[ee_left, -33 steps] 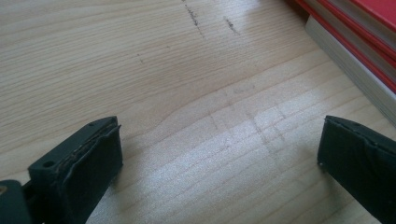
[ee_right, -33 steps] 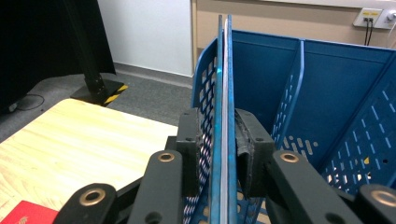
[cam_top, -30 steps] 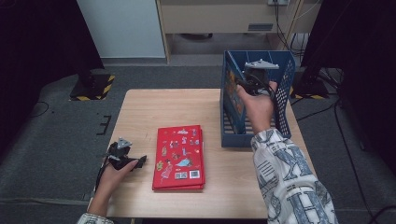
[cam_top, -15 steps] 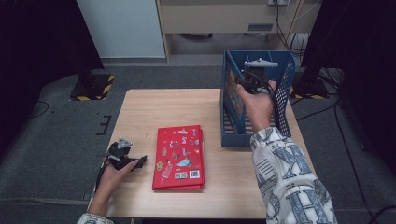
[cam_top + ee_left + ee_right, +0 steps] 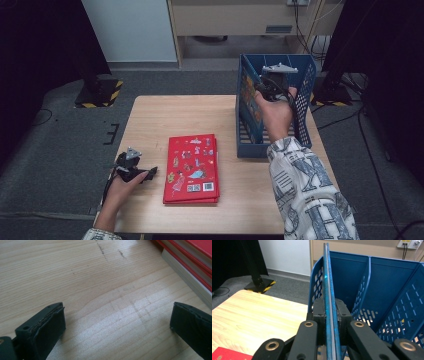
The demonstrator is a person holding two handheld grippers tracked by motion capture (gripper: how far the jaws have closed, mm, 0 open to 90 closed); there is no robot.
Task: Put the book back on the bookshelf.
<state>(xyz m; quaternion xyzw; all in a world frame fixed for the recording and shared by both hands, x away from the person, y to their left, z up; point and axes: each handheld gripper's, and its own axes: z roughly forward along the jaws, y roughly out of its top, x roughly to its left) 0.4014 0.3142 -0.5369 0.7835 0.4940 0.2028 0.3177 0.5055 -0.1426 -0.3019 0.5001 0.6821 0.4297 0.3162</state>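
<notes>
- High view, from above the person's side: the right tool (image 5: 260, 86) is clamped on a thin blue-covered book (image 5: 248, 97) standing on edge in the leftmost slot of the blue perforated plastic file rack (image 5: 303, 107) at the far right of the pale wooden surface (image 5: 160, 120).
- Its jaws have just been closing, with the book's edge between them.
- The book's long axis runs away from the person, along the rack's left wall. Any lift or shift would likely need to follow that line to stay clear of the dividers.
- A stack of red picture-covered books (image 5: 192, 168) lies flat mid-surface, just beside the left tool (image 5: 150, 173) and well apart from the right one.
- Right gripper view shows the pads pinching the blue book (image 5: 329, 290) edge-on, with the rack's dividers (image 5: 364, 287) beyond.
- Left gripper view shows the left tool's jaws wide apart over bare wood (image 5: 100, 290), holding nothing, with the red stack's page edges (image 5: 185, 277) at upper right.
</notes>
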